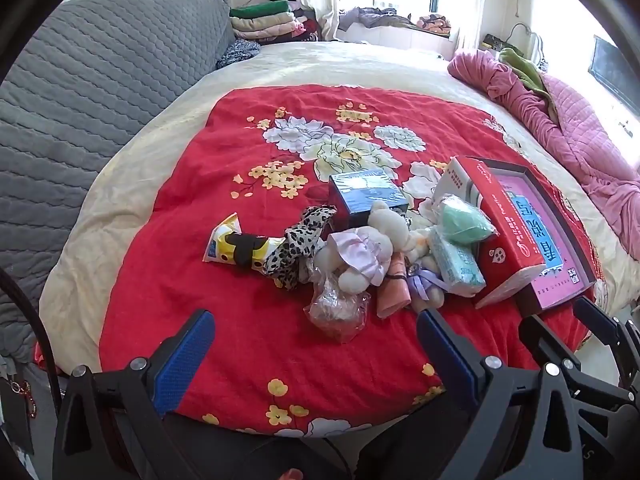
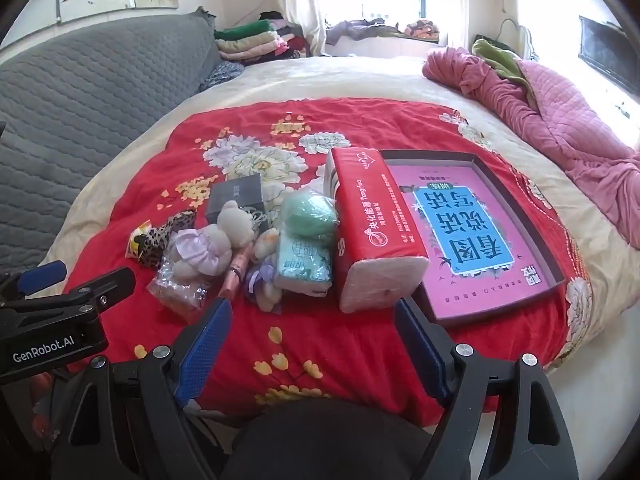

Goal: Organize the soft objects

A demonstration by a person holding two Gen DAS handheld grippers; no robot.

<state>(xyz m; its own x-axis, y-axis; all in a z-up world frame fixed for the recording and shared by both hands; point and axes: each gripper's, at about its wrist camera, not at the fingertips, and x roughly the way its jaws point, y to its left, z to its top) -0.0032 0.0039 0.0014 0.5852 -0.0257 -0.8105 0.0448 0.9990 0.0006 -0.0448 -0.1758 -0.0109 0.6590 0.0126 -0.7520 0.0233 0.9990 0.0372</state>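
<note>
Right, you have both tools spread wide and empty: your left gripper (image 1: pixel 316 344) hangs over the near edge of the red floral quilt (image 1: pixel 248 152), and your right gripper (image 2: pixel 314 332) hangs just short of the pile. Count with me. Two plush bears: one white plush bear in a pink frilled dress (image 2: pixel 208 246) lying on its side, and one smaller cream bear with a lilac bow (image 2: pixel 266 276) beside it. One mint-green foam sponge (image 2: pixel 310 214) sits on one pale green tissue pack (image 2: pixel 306 266). One big red soft tissue brick (image 2: pixel 368 224) leans on the one shallow dark tray with a pink book (image 2: pixel 468 220). One leopard-print scrunchie (image 1: pixel 298 242), one yellow snack packet (image 1: pixel 236 246), one crinkled clear plastic bag (image 1: pixel 338 306), one dark blue box (image 1: pixel 366 196).
</note>
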